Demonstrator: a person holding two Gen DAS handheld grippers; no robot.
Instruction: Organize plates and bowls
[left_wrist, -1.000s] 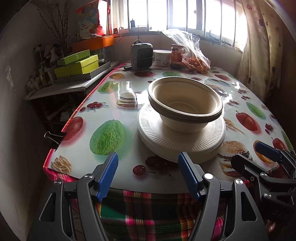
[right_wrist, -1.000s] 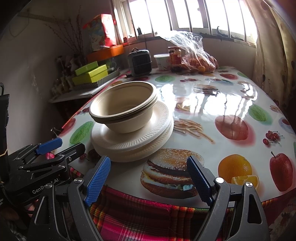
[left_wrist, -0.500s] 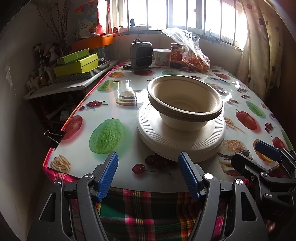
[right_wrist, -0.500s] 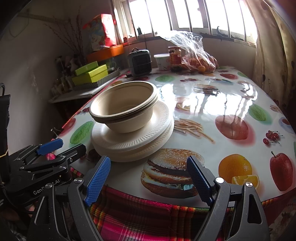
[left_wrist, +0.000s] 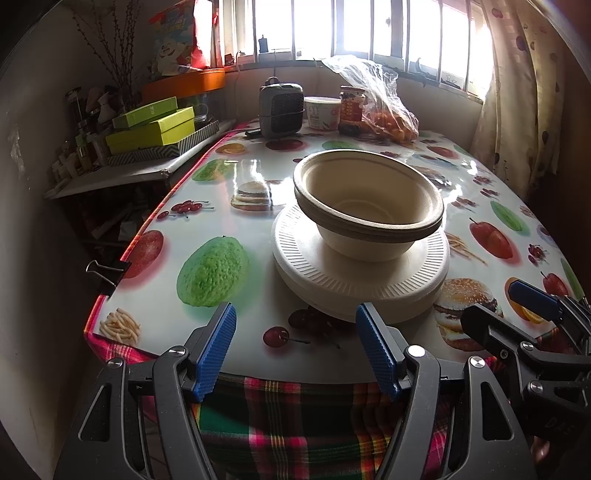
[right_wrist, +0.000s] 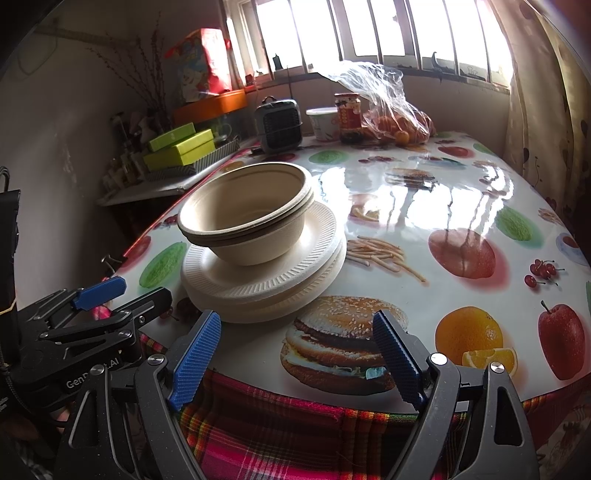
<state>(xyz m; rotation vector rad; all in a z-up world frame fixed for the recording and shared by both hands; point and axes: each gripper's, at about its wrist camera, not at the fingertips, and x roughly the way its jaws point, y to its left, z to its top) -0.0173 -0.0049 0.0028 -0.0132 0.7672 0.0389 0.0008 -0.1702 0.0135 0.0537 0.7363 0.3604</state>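
change: none, both hands idle | left tool (left_wrist: 295, 345) released, empty | right tool (right_wrist: 295, 356) released, empty | nested beige paper bowls (left_wrist: 369, 206) on white ribbed plates (left_wrist: 332, 273) untouched

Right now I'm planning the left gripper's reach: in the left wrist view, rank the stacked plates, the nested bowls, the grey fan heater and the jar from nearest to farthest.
From the left gripper:
1. Stacked plates, just ahead, slightly right.
2. Nested bowls, sitting on the plates.
3. Grey fan heater and jar, both at the table's far end by the window; heater left, jar right, too close to rank.
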